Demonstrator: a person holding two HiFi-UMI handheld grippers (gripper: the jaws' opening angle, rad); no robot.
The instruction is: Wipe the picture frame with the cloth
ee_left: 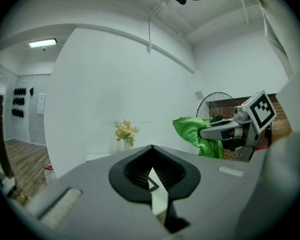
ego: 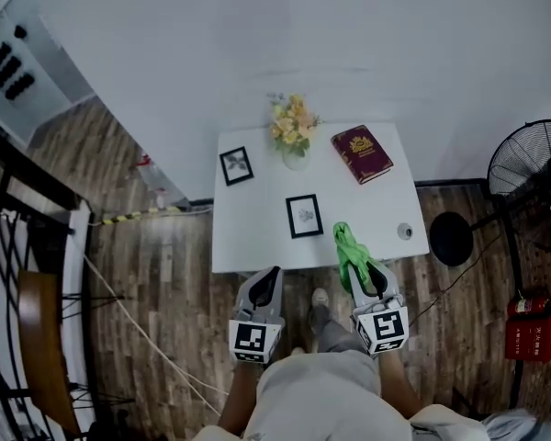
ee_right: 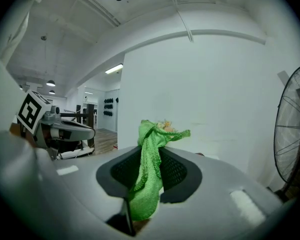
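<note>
Nearest the person, the left gripper [ego: 269,276] is held in front of the body, short of the table's front edge. In its own view its fingers [ee_left: 166,173] are drawn together, meeting at the tips with only a thin sliver of light between them and nothing caught there.

Beside it, the right gripper [ego: 368,272] pinches the green cloth [ego: 347,246]. In the right gripper view the fabric fills the gap between the dark pads [ee_right: 176,170], is bunched there and rises above the tips in a loose fold. From the head view the cloth reaches forward over the front edge of the white table [ego: 257,237]; whether it touches the tabletop cannot be told.

On the table, the nearer picture frame [ego: 304,216] lies near the middle, left of the cloth and apart from it. A small round object [ego: 404,231] sits near the right edge. Farther back, a second picture frame [ego: 236,165] lies at the rear left, a vase of yellow flowers [ego: 293,130] stands at the rear centre, and a red book [ego: 361,153] lies at the rear right. A white wall [ego: 349,44] rises behind the table. A standing fan [ego: 529,161] is off to the right on the wooden floor.
</note>
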